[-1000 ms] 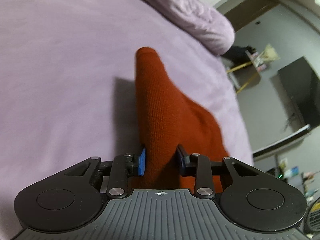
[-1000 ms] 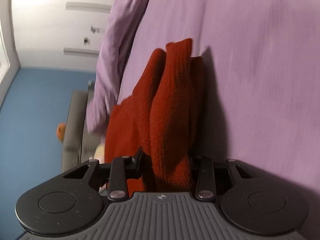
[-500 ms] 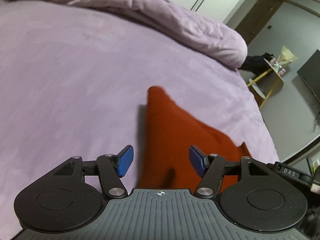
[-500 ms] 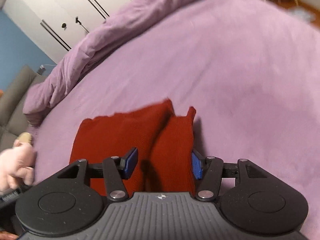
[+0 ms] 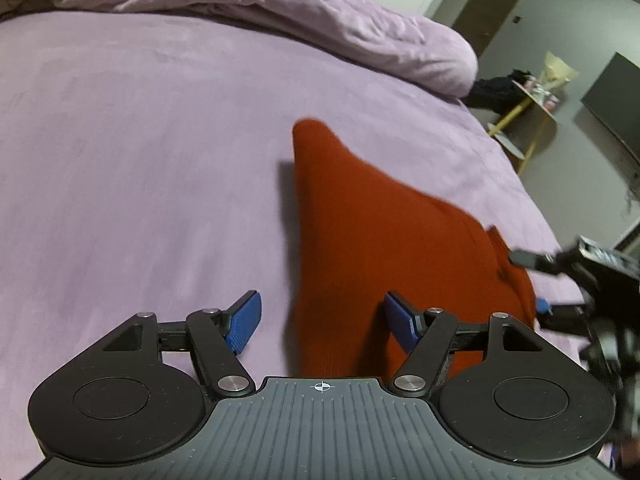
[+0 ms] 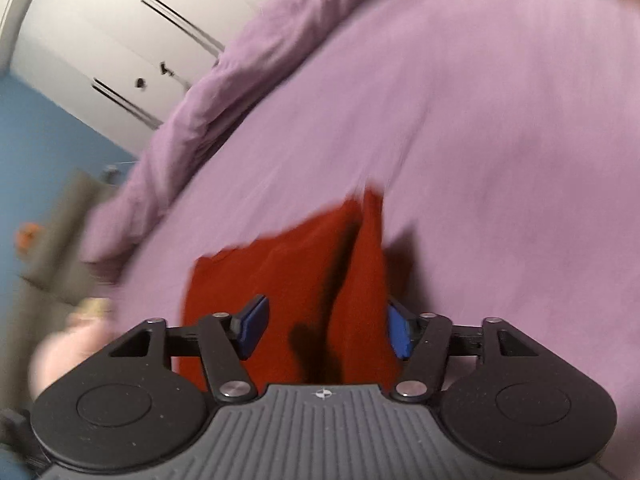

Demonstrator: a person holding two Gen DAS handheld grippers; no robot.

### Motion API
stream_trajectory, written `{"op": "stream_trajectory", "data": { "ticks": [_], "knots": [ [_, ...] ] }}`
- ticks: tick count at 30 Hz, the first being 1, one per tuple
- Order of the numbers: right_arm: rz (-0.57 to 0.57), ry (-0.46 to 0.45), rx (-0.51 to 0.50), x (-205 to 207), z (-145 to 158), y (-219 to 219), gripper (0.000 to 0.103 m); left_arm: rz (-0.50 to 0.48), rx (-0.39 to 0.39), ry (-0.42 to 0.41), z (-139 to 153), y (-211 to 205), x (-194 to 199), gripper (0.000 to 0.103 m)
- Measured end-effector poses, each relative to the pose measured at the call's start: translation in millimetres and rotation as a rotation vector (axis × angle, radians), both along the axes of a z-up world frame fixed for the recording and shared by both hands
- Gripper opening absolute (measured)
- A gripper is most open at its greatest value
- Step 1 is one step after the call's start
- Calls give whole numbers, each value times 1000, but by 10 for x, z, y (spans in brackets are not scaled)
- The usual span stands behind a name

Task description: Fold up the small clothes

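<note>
A: We have the left gripper (image 5: 322, 322) at the bottom of its frame with the 2 blue pads (image 5: 244, 322) spread and widening. The red knit garment (image 5: 368, 240) lies in the centre of that frame on the purple bedsheet (image 5: 140, 160), and its near edge runs between the pads, yet neither pad presses on it.

B: We read the right gripper (image 6: 324, 330) the same way: its jaws are parting, the garment (image 6: 288, 276) sits low and central beneath them, and the pads (image 6: 252, 328) stand clear of the cloth.

A: In the left view the right gripper (image 5: 532, 284) enters at the right edge, its fingers at the garment's far corner; we cannot tell whether they touch it.

B: Our right view is smeared. A pale pink shape (image 6: 68, 344) at the lower left is too blurred to name, and the garment's near end is cut off by the gripper body. A rumpled purple duvet (image 5: 280, 12) fills the top of the left view.
</note>
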State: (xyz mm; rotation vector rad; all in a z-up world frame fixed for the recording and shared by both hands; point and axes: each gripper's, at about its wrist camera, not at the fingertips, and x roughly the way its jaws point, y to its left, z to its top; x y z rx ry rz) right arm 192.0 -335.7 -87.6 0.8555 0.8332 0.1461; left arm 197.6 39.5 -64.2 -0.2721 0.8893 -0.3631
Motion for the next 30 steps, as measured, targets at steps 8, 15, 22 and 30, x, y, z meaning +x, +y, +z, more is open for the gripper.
{"op": "stream_trajectory", "data": {
  "ticks": [8, 15, 22, 30],
  "knots": [
    [-15, -16, 48, -570, -216, -74, 83, -148, 119, -5, -186, -144, -522, 75],
    [48, 3, 16, -752, -260, 207, 84, -38, 158, -26, -251, -405, -303, 69],
    [106, -25, -202, -397, -89, 560, 44, 38, 126, 13, -324, -390, -178, 56],
    [76, -62, 42, -322, -186, 156, 26, 59, -95, 95, -183, -132, -215, 25]
  ]
}}
